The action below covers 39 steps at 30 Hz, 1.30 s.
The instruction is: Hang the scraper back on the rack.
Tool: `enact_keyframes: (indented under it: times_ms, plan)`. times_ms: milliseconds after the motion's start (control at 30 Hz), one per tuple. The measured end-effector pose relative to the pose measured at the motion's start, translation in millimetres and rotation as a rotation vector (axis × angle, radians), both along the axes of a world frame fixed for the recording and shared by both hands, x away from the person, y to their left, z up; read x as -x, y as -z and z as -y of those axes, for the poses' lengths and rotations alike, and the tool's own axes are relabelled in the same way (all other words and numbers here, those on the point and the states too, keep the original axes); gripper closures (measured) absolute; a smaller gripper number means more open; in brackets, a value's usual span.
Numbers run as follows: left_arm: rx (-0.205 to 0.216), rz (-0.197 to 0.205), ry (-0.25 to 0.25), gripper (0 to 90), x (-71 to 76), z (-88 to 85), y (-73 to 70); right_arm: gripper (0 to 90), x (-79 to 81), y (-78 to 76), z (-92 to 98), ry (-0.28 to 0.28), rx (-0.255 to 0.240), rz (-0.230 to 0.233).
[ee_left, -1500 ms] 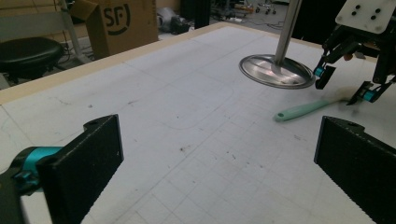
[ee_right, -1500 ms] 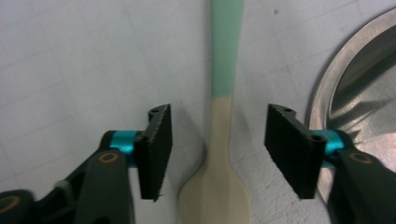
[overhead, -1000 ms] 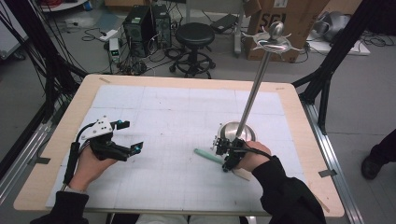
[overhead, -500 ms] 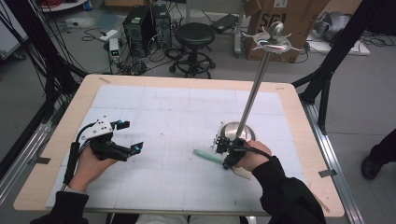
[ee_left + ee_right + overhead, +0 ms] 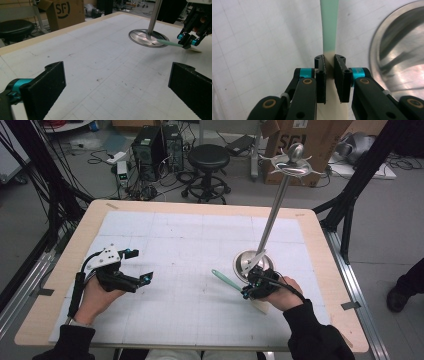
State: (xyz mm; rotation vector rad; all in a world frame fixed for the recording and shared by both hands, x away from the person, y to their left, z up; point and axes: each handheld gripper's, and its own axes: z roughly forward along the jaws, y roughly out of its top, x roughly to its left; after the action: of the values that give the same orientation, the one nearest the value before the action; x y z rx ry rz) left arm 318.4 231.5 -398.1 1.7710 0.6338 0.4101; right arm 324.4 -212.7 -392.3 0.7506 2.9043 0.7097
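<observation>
Beyond the desk's (image 5: 320,227) far edge, a grey floor (image 5: 235,185) carries a black stool (image 5: 207,157), a computer tower (image 5: 150,145), tangled cables (image 5: 55,195) and a cardboard box (image 5: 310,140).

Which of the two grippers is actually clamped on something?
The right gripper, pinching the green-and-cream spatula beside the metal stand base; the left gripper stands open, empty.

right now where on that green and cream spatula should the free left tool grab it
Take the spatula on its bare green stretch, since the right tool is already shut on the flat cream handle. The left tool stands open on the far side of the mat, so it should probably come from the side away from the steel stand, pads on the two broad faces.
</observation>
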Motion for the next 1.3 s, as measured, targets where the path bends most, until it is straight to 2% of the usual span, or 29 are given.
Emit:
enact_keyframes:
  times_ms: [333,433,633,767,1033,1300]
  plan:
    - [0.004,0.002,0.000,1.7,0.0,0.4,0.0,81.3,11.7,-17.9,30.2,0.066,-0.234,0.120]
    - [0.006,0.004,0.000,1.7,0.2,0.6,-0.1,81.3,15.2,-19.0,38.7,0.082,-0.305,0.147]
    - [0.004,0.003,0.000,1.7,0.4,1.2,0.0,81.2,20.9,-17.2,50.7,0.077,-0.419,0.202]
    - [0.003,0.002,0.000,1.7,0.4,1.2,0.0,81.3,23.8,-19.7,59.7,0.086,-0.513,0.215]
    - [0.009,0.004,0.001,1.7,0.8,1.2,-0.4,81.3,26.4,-29.4,76.7,0.106,-0.620,0.265]
    - [0.007,0.004,0.002,1.7,0.8,1.1,-0.6,81.2,26.4,-43.3,91.9,0.125,-0.669,0.326]
